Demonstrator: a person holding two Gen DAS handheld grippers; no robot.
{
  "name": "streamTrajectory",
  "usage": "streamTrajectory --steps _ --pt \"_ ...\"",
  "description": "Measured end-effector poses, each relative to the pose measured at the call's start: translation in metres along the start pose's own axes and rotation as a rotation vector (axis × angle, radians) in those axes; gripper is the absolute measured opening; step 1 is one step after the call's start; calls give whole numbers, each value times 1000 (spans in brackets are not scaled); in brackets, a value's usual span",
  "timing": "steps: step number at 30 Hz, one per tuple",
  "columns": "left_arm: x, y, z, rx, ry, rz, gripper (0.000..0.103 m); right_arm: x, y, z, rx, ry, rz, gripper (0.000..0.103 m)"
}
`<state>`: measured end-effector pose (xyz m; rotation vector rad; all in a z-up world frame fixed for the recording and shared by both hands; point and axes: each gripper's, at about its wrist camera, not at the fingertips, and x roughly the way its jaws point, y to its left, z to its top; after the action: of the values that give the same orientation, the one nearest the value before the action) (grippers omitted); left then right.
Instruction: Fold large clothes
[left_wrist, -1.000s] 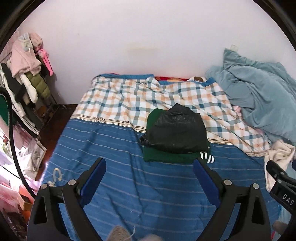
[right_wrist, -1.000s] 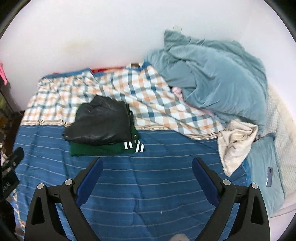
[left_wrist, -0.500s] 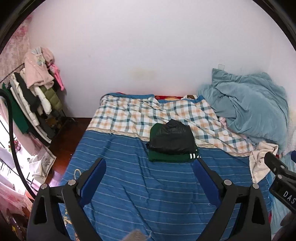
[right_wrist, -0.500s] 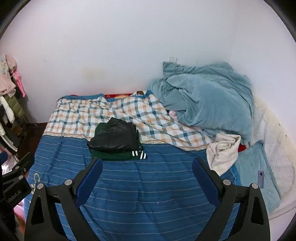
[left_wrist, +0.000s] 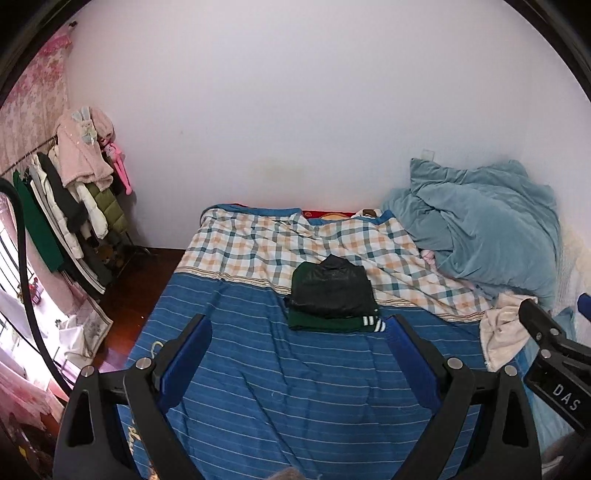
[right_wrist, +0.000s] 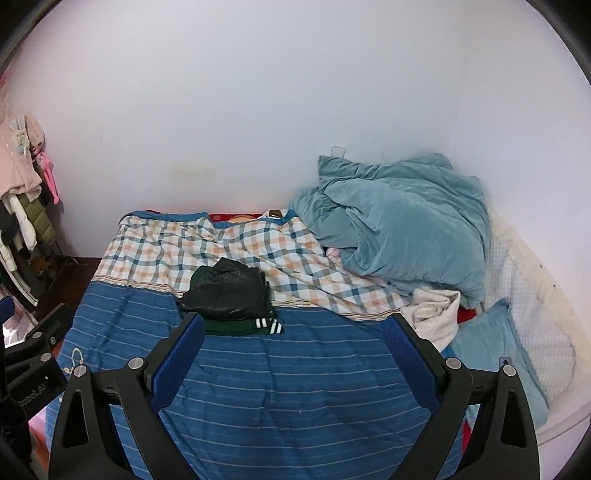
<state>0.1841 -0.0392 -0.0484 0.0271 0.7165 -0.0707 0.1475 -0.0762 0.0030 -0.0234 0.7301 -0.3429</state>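
Note:
A folded black jacket (left_wrist: 330, 291) lies on top of a folded green garment with white stripes (left_wrist: 332, 323) in the middle of the bed; the stack also shows in the right wrist view, the jacket (right_wrist: 227, 293) above the green piece (right_wrist: 240, 326). My left gripper (left_wrist: 299, 332) is open and empty, held well back above the blue striped sheet (left_wrist: 295, 387). My right gripper (right_wrist: 293, 330) is open and empty, also back from the stack. The right gripper's body shows at the right edge of the left wrist view (left_wrist: 554, 365).
A checked blanket (left_wrist: 295, 240) covers the far half of the bed. A crumpled teal duvet (right_wrist: 402, 225) is heaped at the far right, with a cream cloth (right_wrist: 434, 314) and a blue pillow (right_wrist: 498, 354) below it. A clothes rack (left_wrist: 66, 206) stands at the left.
Both grippers have pulled back and up from the folded stack, which now looks smaller and farther. More of the wall and room shows. Both stay open.

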Motion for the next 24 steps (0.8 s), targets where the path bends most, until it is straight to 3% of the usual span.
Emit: streamTrajectory --steps 24 --pt "-18 -3 -5 11 -17 7 98 -2 -13 -1 4 -1 36 100"
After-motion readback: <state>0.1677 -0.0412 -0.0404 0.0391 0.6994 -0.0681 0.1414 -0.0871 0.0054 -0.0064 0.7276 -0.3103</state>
